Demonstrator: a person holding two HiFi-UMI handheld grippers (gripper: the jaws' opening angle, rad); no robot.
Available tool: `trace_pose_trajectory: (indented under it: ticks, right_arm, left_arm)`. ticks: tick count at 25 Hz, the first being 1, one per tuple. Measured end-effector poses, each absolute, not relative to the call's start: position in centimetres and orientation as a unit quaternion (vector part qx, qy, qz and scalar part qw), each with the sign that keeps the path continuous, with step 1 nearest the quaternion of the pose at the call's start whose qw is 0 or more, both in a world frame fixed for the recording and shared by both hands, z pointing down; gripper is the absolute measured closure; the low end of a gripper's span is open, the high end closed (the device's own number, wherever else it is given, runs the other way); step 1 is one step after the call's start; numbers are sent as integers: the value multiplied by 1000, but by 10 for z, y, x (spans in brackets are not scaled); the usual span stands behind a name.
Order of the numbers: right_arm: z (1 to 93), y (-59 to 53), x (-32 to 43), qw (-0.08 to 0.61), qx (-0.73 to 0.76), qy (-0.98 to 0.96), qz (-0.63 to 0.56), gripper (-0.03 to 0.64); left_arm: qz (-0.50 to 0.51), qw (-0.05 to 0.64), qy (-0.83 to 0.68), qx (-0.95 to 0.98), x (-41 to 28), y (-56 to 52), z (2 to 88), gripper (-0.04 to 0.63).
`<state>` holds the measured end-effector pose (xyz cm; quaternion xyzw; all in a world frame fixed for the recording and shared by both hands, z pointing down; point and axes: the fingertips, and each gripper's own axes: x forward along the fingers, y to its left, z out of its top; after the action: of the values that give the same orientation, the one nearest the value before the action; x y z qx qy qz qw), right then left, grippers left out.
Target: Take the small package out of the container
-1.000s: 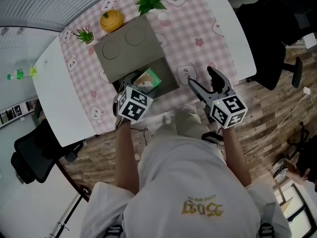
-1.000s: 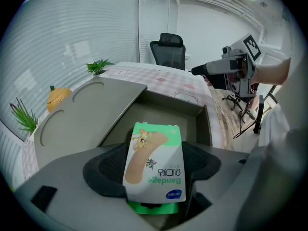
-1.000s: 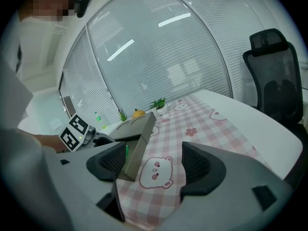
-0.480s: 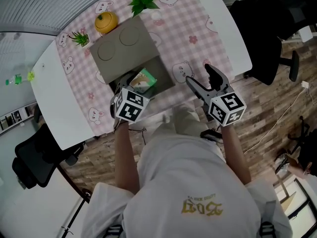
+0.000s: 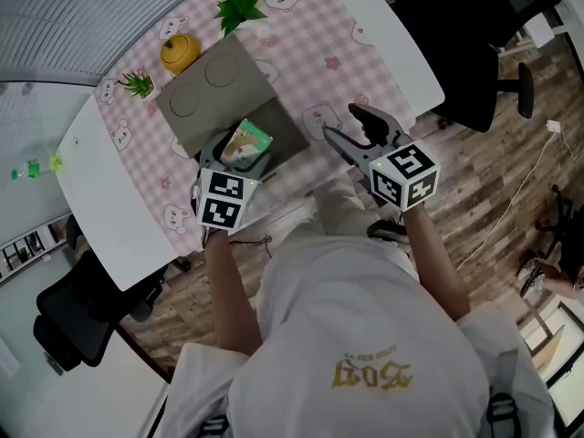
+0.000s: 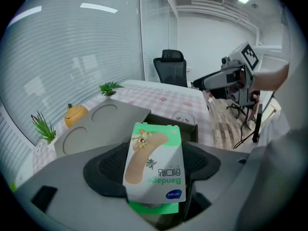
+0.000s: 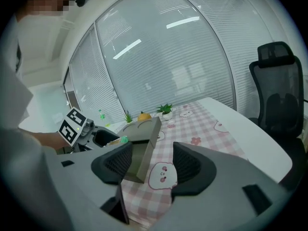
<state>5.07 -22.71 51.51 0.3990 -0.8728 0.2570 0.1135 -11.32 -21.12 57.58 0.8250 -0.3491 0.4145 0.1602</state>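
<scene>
Green-and-white package [image 6: 154, 165] with a cartoon bandage print stands upright in the left claw [image 5: 233, 158], both pads clamped on its sides. It sits at the open near end of the grey box [image 5: 214, 99], up at rim level; can't tell if its bottom edge clears the rim. The rest of the box is covered by a lid with two round dents. Right claw [image 5: 345, 124] hangs just right of the box over the pink checked cloth [image 5: 301, 44], jaws closing, nothing between the pads. Orange ornament [image 5: 178, 51] and two small plants [image 5: 235, 9] stand past the box's far end.
</scene>
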Motion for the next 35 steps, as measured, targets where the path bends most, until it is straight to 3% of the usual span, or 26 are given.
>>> trace_pose_trajectory:
  ticks: [9,12,20,27,35]
  right_arm:
    - [478,-206,43,113,395,-882,230,476]
    - [466,-196,41,115,391,-886,220,601]
    - [433,-172,37,99,403,-891,182,604]
    - [405,-160,34,83,422,-891,144,604]
    - [383,-154,30,33,431,-892,135,604]
  left_arm:
    - [250,182,-367,877,-86,-214,490,230]
    - [225,176,-365,886,-78,-206,473,230]
    - [155,135,-374,904,-73,-176,425,232]
    - [48,150,-399,903,-92,-156,384,232]
    - [10,143,-430,891,-116,-134,367,230]
